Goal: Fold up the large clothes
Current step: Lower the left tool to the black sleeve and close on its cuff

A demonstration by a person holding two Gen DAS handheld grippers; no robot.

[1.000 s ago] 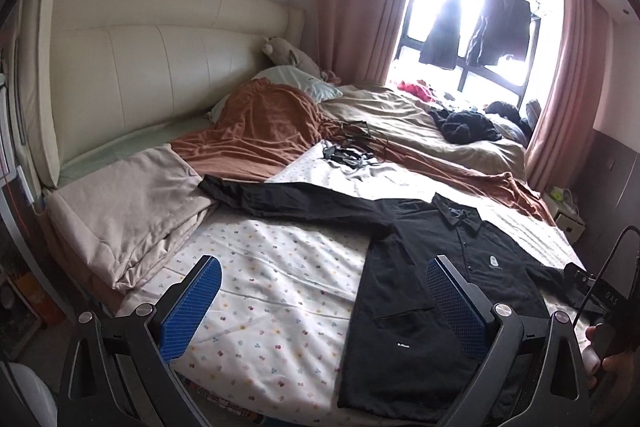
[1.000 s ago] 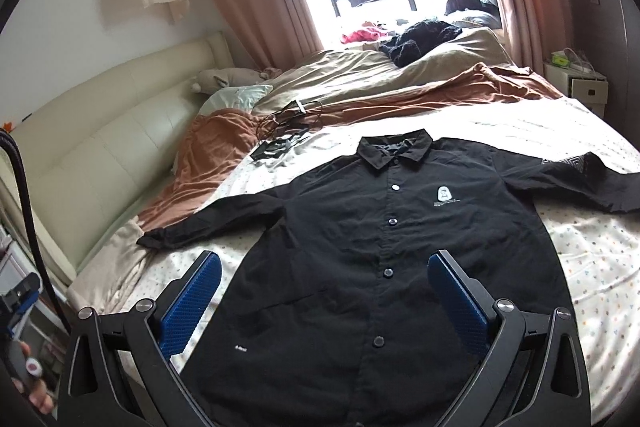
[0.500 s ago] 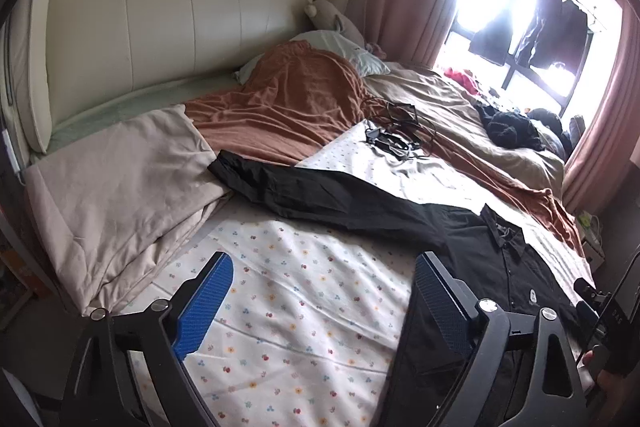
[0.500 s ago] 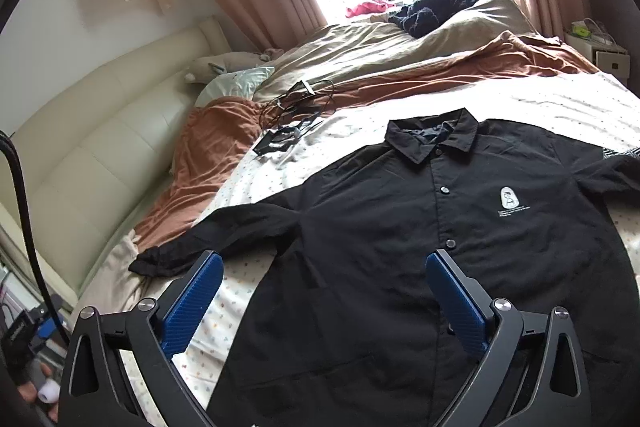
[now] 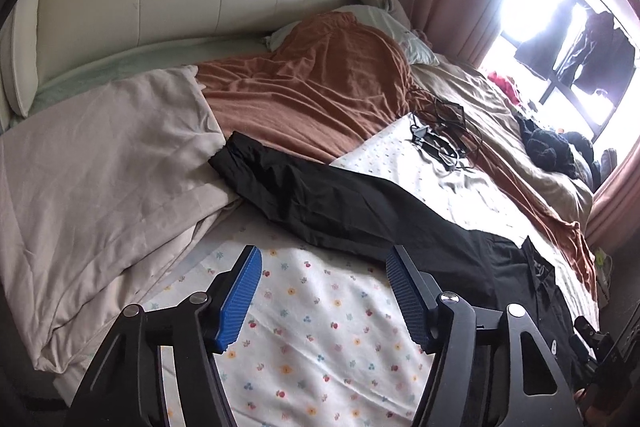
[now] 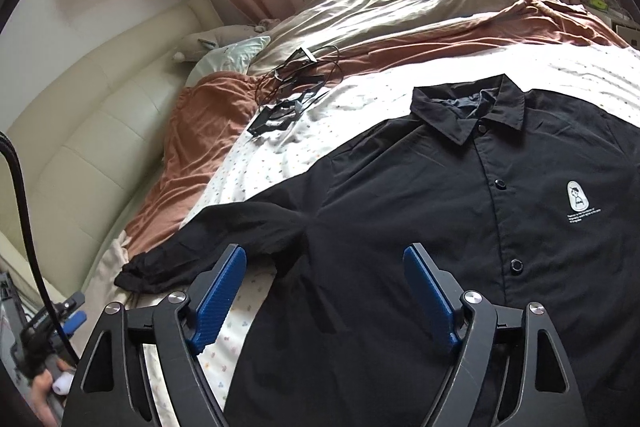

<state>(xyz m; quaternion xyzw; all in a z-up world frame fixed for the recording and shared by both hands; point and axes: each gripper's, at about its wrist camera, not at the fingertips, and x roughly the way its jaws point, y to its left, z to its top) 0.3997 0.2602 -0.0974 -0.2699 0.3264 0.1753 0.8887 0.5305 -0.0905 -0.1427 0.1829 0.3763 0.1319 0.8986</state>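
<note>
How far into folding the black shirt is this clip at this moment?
Done: the black shirt lies spread flat, front up and buttoned, on the floral sheet, its sleeve stretched out toward the beige pillow. In hand: nothing; the left gripper and right gripper are both open above the fabric. Left: every fold, sleeves included.
</note>
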